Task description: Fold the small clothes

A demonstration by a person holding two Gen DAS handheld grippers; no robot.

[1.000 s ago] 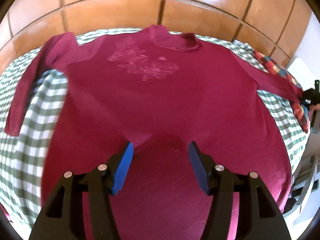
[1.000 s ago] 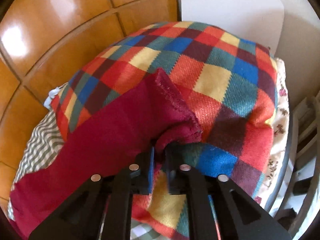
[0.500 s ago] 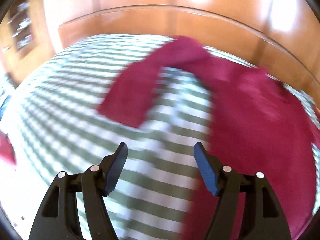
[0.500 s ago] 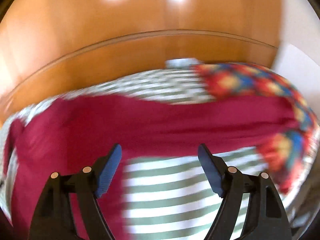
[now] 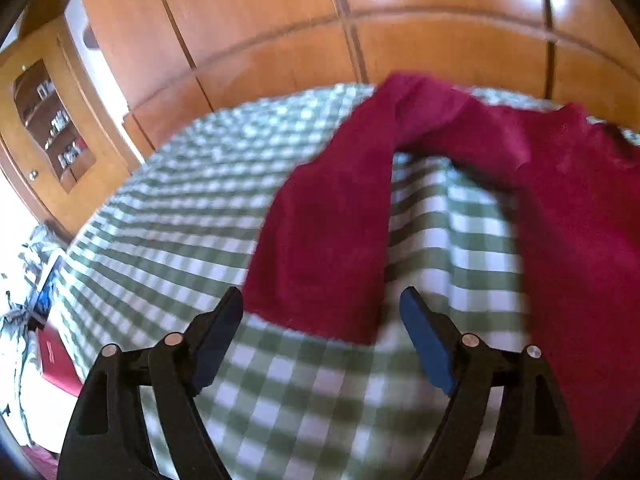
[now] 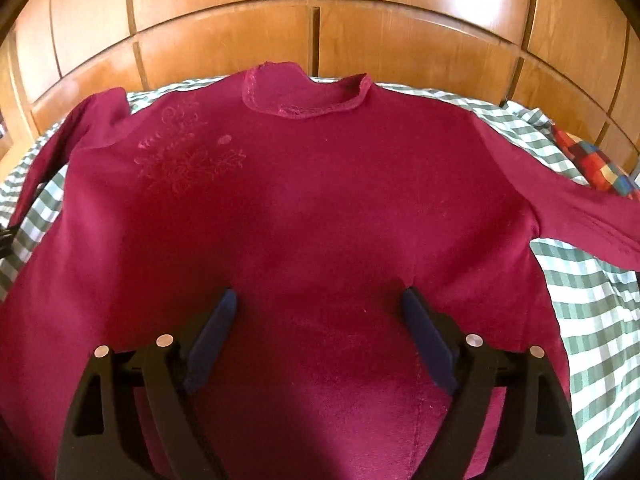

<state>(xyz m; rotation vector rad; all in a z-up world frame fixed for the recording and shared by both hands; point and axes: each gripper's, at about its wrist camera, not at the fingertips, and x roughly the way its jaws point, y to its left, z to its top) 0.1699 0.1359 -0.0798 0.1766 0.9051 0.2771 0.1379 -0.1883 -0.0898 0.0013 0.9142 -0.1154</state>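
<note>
A dark red long-sleeved top (image 6: 312, 200) lies spread face up on a green-and-white checked cloth (image 6: 592, 312), collar at the far side. Its left sleeve (image 5: 332, 232) runs toward me in the left wrist view, with the cuff end just beyond the fingertips. My left gripper (image 5: 322, 312) is open and empty, just short of that cuff. My right gripper (image 6: 318, 312) is open and empty over the middle of the top's body. The right sleeve (image 6: 580, 216) stretches out to the right.
A multicoloured checked blanket (image 6: 596, 164) lies at the far right under the sleeve end. Wooden wardrobe panels (image 6: 320, 20) stand behind. A wooden glass-door cabinet (image 5: 44, 120) and clutter (image 5: 24, 280) are at the left.
My right gripper let go of the right sleeve cuff, opened and swung left over the top's body. My left gripper swung left from the body to the left sleeve cuff.
</note>
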